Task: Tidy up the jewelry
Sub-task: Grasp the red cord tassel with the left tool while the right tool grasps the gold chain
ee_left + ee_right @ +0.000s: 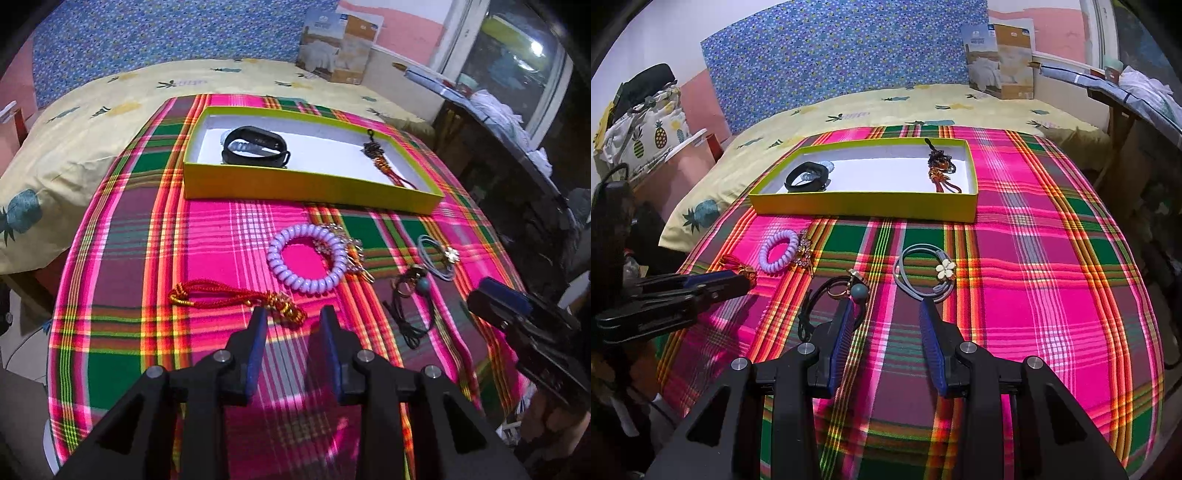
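Left wrist view shows the left gripper, jaws apart and empty, just before the red knotted cord; next it should close on it for the yellow box.

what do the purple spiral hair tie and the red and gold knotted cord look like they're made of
Purple spiral hair tie: looks like smooth, glossy plastic; its coils are rounded and catch highlights. Red and gold knotted cord: looks like braided thread with a silky sheen, the gold knots possibly metallic thread; the twisted strands show, though the fibre itself cannot be told.
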Demonstrator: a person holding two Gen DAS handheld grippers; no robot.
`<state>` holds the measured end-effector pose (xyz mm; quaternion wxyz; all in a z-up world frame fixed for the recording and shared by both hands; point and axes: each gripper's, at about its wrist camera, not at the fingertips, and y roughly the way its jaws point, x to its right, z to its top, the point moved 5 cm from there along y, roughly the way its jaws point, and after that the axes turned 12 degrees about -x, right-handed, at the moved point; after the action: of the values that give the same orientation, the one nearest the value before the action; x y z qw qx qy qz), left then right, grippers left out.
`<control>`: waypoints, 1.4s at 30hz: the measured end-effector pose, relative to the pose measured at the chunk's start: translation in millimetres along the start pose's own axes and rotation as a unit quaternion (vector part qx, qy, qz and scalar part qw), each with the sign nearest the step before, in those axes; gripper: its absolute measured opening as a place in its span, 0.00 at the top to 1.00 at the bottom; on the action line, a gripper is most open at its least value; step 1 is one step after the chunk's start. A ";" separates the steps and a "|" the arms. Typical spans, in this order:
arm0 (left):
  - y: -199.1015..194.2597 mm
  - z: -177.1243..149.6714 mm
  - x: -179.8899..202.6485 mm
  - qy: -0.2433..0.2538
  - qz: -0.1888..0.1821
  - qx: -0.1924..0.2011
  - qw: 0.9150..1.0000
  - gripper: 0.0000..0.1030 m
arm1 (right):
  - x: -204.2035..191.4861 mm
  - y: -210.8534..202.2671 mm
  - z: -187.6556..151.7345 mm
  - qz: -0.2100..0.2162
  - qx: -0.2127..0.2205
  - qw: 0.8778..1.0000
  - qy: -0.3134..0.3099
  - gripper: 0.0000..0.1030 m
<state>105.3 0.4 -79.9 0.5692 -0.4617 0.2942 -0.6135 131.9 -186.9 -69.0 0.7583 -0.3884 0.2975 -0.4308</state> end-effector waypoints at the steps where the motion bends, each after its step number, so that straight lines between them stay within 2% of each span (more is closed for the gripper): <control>1: 0.7 0.8 0.0 -0.001 0.005 0.002 1.000 0.70 | 0.2 0.5 0.0 0.001 0.000 1.000 0.000 0.64; 5: 1.9 1.4 1.6 0.013 0.034 0.009 0.999 0.71 | -0.2 3.6 0.3 0.004 -0.002 1.000 -0.001 0.64; 8: 1.9 0.1 0.4 0.024 0.060 0.014 0.998 0.81 | -0.1 5.6 0.6 0.006 -0.003 1.000 -0.001 0.64; 11: -0.5 -1.4 -5.8 0.021 0.063 0.014 0.998 0.91 | 0.2 7.4 1.7 0.009 -0.004 1.000 -0.001 0.64; 22: -11.3 -11.6 -20.0 0.017 0.044 0.020 0.999 0.92 | -12.3 11.9 15.3 0.018 0.001 1.000 -0.025 0.64; 29: -17.4 -10.2 -29.2 0.007 0.039 0.028 0.999 0.92 | -41.9 29.1 38.3 0.052 -0.001 0.996 -0.072 0.64; 31: -18.7 -10.2 -30.7 0.006 0.038 0.029 0.999 0.92 | -47.9 37.9 42.4 0.058 -0.009 0.995 -0.081 0.72; 38: -20.4 -9.9 -33.6 0.006 0.029 0.031 0.999 0.92 | -62.3 69.2 52.0 0.074 -0.046 0.991 -0.101 0.79; 42: -18.3 -8.3 -35.9 0.005 0.026 0.029 0.999 0.92 | -68.8 72.2 54.2 0.083 -0.048 0.989 -0.109 0.92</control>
<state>87.4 37.2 -75.3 0.5967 -0.4340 0.2910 -0.6091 173.9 -84.5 -93.8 0.7999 -0.4429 0.2647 -0.3065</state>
